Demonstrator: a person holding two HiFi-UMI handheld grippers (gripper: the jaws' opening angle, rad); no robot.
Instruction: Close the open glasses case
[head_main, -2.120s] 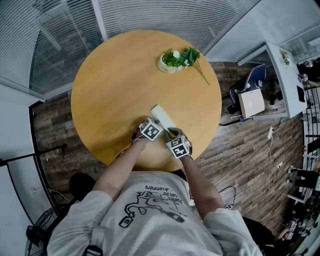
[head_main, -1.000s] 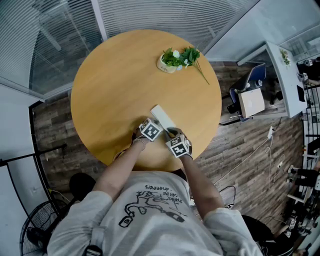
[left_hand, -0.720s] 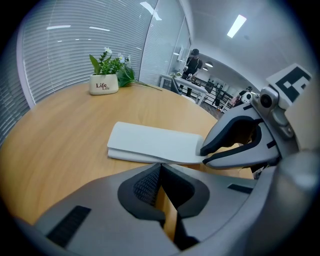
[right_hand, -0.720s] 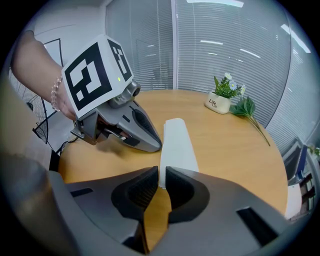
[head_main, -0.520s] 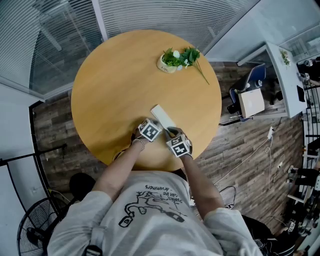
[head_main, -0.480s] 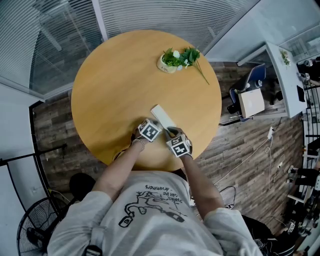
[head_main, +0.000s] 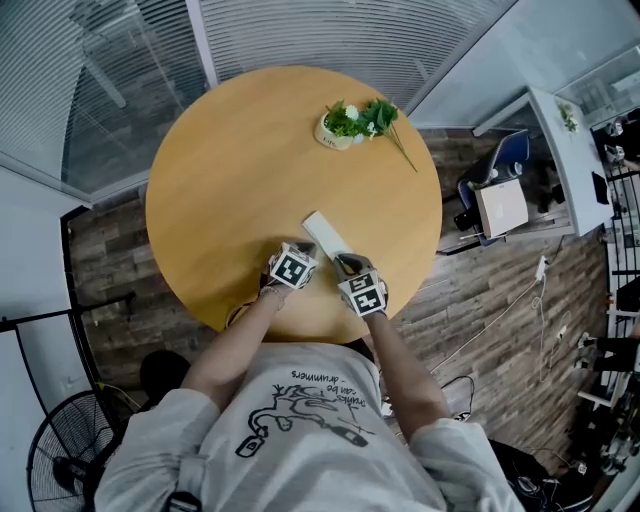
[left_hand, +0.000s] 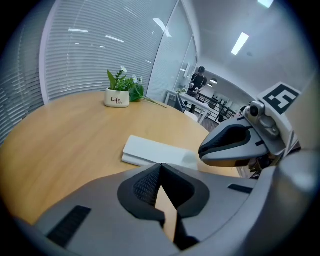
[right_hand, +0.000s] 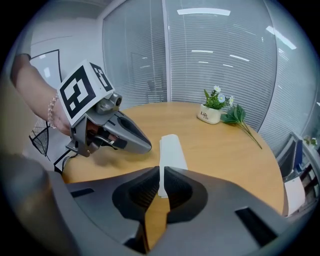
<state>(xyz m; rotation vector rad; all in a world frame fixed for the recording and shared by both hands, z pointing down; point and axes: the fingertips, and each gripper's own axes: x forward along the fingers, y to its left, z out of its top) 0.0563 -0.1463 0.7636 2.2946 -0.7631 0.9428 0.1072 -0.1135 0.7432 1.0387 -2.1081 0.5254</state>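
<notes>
The round wooden surface (head_main: 220, 180) sat slightly lower in the head view than half a second before, a small shift of the camera. The left tongs (left_hand: 161, 167) were pressed together on nothing and had drawn a little back and to the left, so they stood just beside the case's near end instead of overlapping it. The right tongs (right_hand: 161, 172) were likewise pressed together and empty, hovering at that same near end, hardly moved. The white glasses case (head_main: 326, 237) lay flat between them near the person's edge of the surface, lid down, where it had been. The small plant pot (head_main: 333, 128) stayed at the far side.
</notes>
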